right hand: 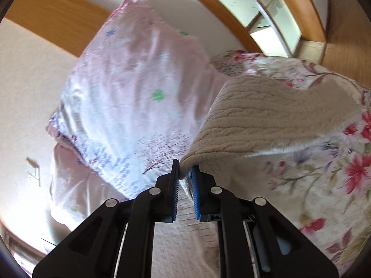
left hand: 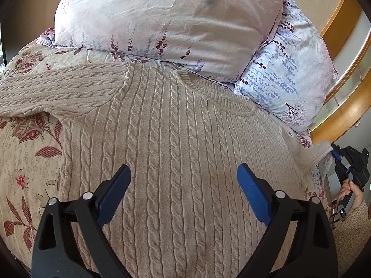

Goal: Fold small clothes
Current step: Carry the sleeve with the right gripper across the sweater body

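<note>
While the right gripper (right hand: 185, 176) pinches its sleeve, the sweater (left hand: 176, 153) lies under the left gripper (left hand: 183, 180).

The left gripper (left hand: 183, 173) points steeply down, its jaws spread wide with nothing between them. The right gripper (right hand: 184, 173) is clamped on the sweater's (left hand: 176, 139) sleeve, a hand (left hand: 350, 191) on its handle.

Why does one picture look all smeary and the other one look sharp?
Right wrist view: the pillow and flowered bedspread are streaked with motion blur, with bright glare washing out the lower left. Left wrist view: the knitted sweater is crisp, every cable showing. Both views: the fisheye lens bends straight edges, like the wooden frame, into curves.
</note>
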Demonstrator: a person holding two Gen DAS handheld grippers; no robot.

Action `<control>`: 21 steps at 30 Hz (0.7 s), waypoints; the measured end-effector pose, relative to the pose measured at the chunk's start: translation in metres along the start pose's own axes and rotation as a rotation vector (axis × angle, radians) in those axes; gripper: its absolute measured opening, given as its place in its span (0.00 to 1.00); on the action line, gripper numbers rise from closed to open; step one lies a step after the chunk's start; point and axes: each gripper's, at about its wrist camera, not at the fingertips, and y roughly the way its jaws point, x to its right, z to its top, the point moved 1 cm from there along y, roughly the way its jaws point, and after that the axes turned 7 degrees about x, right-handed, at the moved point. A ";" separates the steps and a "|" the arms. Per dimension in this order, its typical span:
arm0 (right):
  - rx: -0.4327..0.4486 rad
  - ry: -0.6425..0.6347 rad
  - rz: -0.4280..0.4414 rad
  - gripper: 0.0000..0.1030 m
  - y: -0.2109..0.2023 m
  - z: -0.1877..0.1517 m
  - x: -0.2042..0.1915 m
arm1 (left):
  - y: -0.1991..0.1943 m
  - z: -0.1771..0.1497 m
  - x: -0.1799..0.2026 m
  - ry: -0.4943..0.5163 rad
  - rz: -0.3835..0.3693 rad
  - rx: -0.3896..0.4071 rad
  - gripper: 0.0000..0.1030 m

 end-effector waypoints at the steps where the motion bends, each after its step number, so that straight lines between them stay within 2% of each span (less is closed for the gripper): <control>1: -0.005 -0.003 0.016 0.11 0.000 -0.002 -0.005 | 0.000 0.000 0.000 0.000 0.000 0.001 0.89; 7: -0.069 -0.039 0.141 0.11 0.009 -0.027 -0.047 | -0.002 0.000 -0.005 -0.010 -0.005 0.002 0.89; 12: -0.202 -0.119 0.213 0.11 0.030 -0.077 -0.086 | -0.003 -0.001 -0.006 -0.013 -0.008 0.005 0.89; 15: -0.312 -0.195 0.202 0.11 0.051 -0.120 -0.100 | -0.002 0.000 -0.006 -0.014 -0.008 0.005 0.89; 19: -0.473 -0.278 0.120 0.12 0.084 -0.178 -0.100 | -0.002 0.000 -0.007 -0.015 -0.009 0.002 0.89; 21: -0.508 -0.276 0.093 0.14 0.089 -0.189 -0.097 | -0.003 0.000 -0.009 -0.015 -0.009 0.001 0.89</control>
